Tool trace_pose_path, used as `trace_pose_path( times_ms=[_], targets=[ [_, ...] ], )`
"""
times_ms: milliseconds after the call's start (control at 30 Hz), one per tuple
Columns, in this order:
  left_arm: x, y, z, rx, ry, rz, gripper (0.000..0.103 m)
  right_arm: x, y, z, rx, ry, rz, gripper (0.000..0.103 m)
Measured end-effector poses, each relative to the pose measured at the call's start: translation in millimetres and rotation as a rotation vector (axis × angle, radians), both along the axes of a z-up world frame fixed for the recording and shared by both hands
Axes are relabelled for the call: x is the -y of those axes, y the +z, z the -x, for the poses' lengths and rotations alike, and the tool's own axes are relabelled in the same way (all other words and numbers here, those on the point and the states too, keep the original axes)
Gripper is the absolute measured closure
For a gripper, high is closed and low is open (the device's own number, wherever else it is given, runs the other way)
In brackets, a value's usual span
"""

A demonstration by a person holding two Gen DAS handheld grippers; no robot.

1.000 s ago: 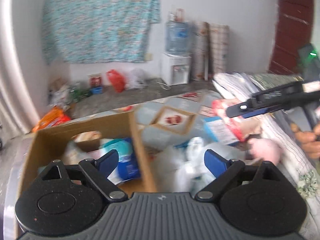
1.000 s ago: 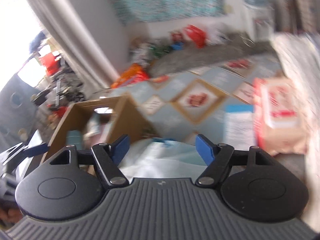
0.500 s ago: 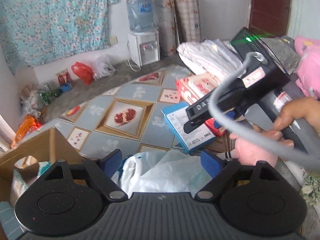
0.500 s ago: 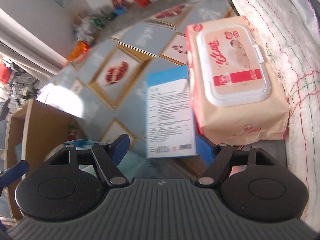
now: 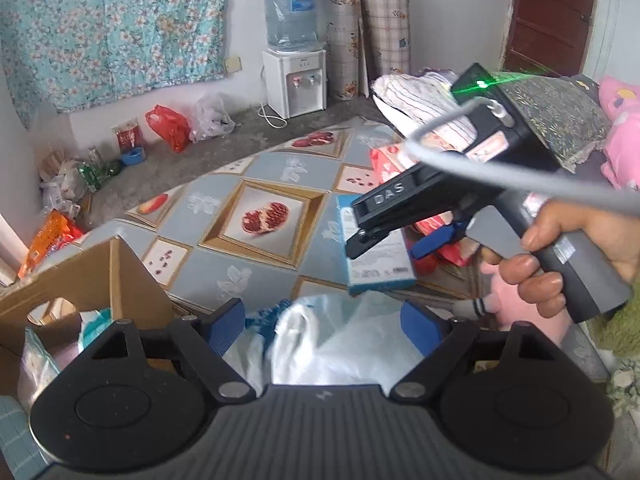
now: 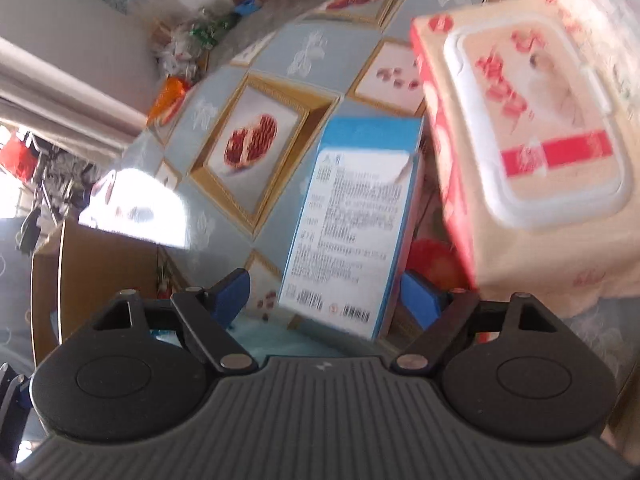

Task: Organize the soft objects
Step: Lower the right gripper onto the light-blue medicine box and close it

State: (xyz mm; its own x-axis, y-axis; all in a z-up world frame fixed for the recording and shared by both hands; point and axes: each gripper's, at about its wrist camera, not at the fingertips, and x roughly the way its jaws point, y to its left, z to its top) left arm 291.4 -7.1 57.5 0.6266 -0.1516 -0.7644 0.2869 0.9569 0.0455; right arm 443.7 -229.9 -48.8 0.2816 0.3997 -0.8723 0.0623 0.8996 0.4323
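Observation:
My left gripper (image 5: 324, 320) stands open over a crumpled white plastic bag (image 5: 344, 348), which lies between its blue pads without being pinched. To its left is an open cardboard box (image 5: 100, 276) holding several soft packs. A hand holds my right gripper (image 5: 384, 246) above a blue carton (image 5: 378, 264), with a pink plush toy (image 5: 506, 294) just below that hand. In the right wrist view my right gripper (image 6: 326, 296) points down with its jaws opening. The blue carton (image 6: 352, 220) lies between the pads, untouched. A wet-wipes pack (image 6: 540, 140) lies to its right.
All of this rests on a mat (image 5: 224, 252) with a pomegranate pattern. Folded bedding (image 5: 424, 100) and pink fabric (image 5: 620, 136) are piled at the right. A water dispenser (image 5: 294, 76), rolled mats and plastic bags line the far wall. The cardboard box (image 6: 48, 280) shows at left.
My left gripper swung right, from over the cardboard box to over the white bag. My right gripper dropped toward the blue carton and wipes pack, tilted downward, and its jaws widened.

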Motion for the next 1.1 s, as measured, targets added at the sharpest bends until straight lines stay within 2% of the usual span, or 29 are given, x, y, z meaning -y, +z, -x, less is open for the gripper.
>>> trace_pose_path(
  times_ms=[133, 300, 433, 500, 633, 733, 867, 1100],
  targets=[
    [4.0, -4.9, -20.5, -0.018, -0.022, -0.007, 0.017, 8.9, 1.5, -8.1, 0.018, -0.037, -0.019, 0.022],
    [16.0, -20.5, -52.9, -0.064, -0.036, -0.021, 0.027, 16.3, -3.5, -13.6, 0.025, -0.050, -0.030, 0.040],
    [27.0, -31.8, -79.0, -0.141, -0.069, 0.013, 0.027, 27.3, -2.3, -11.4, 0.031, -0.054, -0.037, 0.051],
    [35.8, -36.7, -88.0, -0.180, -0.112, 0.007, 0.022, 33.1, -3.2, -10.7, 0.024, -0.062, -0.059, 0.056],
    [53.6, -48.6, -101.0, -0.216, -0.148, -0.020, 0.021, 46.7, -4.2, -13.3, 0.006, -0.090, -0.123, 0.059],
    [61.3, -59.6, -116.0, -0.280, -0.135, -0.013, 0.021, 51.2, -5.0, -15.2, 0.002, -0.094, -0.146, 0.059],
    [67.7, -71.3, -132.9, -0.348, -0.107, 0.003, 0.020, 49.1, -5.6, -13.2, 0.007, -0.082, -0.143, 0.059],
    [85.0, -85.8, -147.0, -0.398, -0.092, -0.022, 0.019, 46.1, -7.3, -11.2, 0.011, -0.063, -0.133, 0.058]
  ],
)
